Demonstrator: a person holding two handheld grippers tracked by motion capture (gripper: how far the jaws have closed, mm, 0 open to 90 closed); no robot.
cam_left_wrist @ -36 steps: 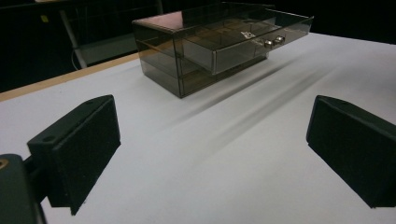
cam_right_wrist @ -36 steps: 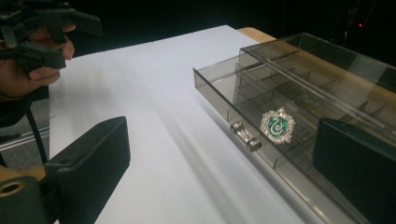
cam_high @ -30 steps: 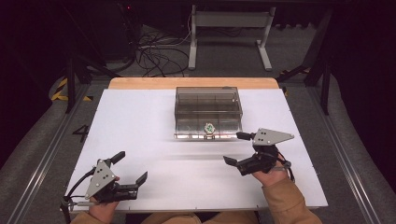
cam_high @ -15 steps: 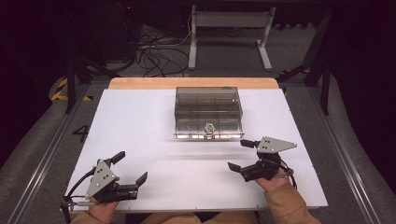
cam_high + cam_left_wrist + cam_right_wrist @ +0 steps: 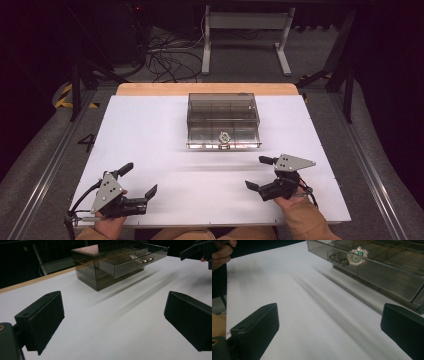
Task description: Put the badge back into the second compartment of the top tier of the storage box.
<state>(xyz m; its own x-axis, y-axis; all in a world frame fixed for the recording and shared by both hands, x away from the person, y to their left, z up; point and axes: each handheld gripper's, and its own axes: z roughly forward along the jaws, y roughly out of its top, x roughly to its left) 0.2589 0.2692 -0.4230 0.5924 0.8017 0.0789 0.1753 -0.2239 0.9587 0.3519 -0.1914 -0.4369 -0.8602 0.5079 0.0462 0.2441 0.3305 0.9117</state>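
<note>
Smoky clear drawer box [image 5: 223, 120] set near the far edge of the white worktop [image 5: 150, 130], about midway along it, bottom drawer [image 5: 224, 138] pulled out, a small green-and-silver ornament [image 5: 224, 137] lying inside behind the knobs. Right gripper [image 5: 261, 173] near the front right corner, jaws just opened wider, nothing between them. Left gripper [image 5: 139, 179] near the front left corner, jaws wide apart and empty.

White table [image 5: 150, 130] – wooden strip along far edge; smoky clear drawer box [image 5: 222, 112] sits mid-far – bottom drawer pulled out.
</note>
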